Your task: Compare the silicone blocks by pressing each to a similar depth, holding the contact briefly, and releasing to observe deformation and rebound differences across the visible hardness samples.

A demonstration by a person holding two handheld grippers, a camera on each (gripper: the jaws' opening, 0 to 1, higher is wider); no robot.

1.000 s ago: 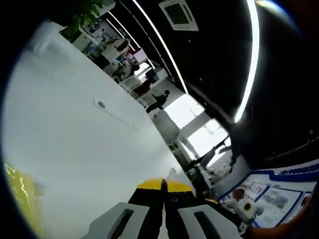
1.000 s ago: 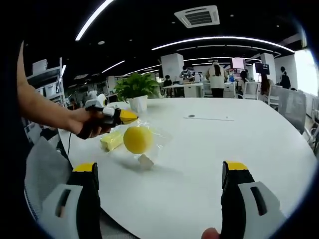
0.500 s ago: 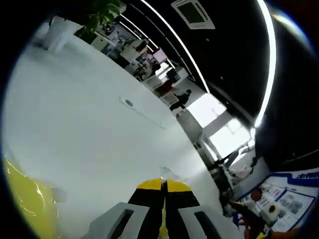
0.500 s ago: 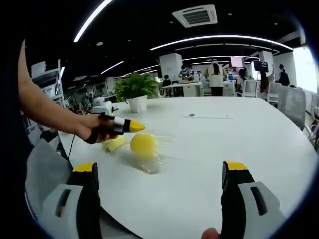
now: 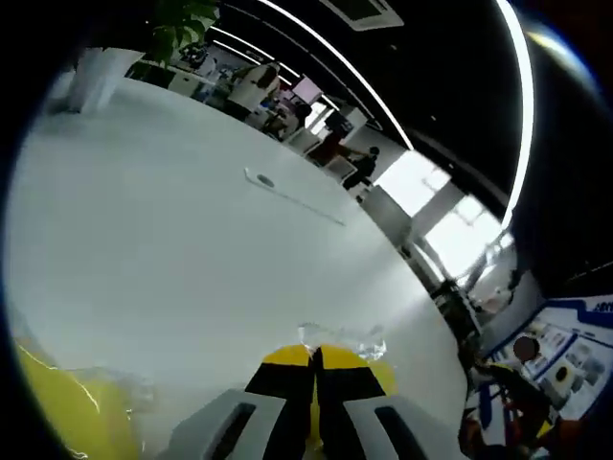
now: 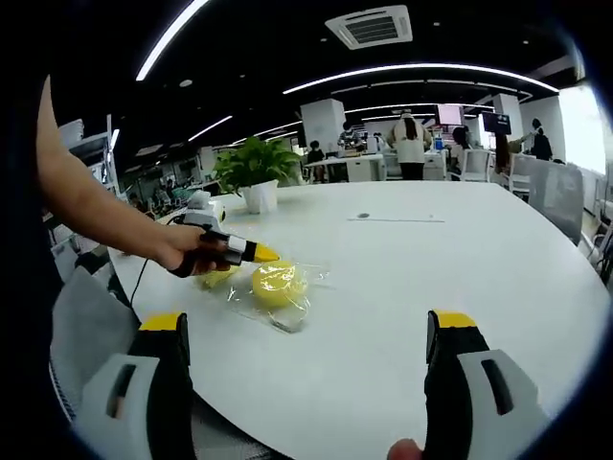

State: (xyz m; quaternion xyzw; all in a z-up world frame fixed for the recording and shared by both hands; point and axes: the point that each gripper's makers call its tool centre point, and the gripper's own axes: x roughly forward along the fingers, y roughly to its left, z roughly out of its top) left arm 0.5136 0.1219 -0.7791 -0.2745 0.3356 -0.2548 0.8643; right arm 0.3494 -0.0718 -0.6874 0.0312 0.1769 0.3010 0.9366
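Since the earlier frame, your left gripper (image 5: 313, 359) has lowered, jaws closed together, toward the bagged yellow block (image 5: 378, 369) at 5 o'clock. In the right gripper view, your right gripper (image 6: 308, 331) stands wide, empty; the block (image 6: 275, 283) rests on the table (image 6: 431, 259) at 10 o'clock. Pressing appears barely begun.

No legible txt, labels, brands or nos. anywhere. The blue-and-white printed poster board (image 5: 565, 369) at lower right of left gripper view has pics and print, too blurred and small to read (lettering on its blue band can't be made out either). The wall-mounted display screens (image 6: 471, 119) far across the office in right gripper view show no readable chars.
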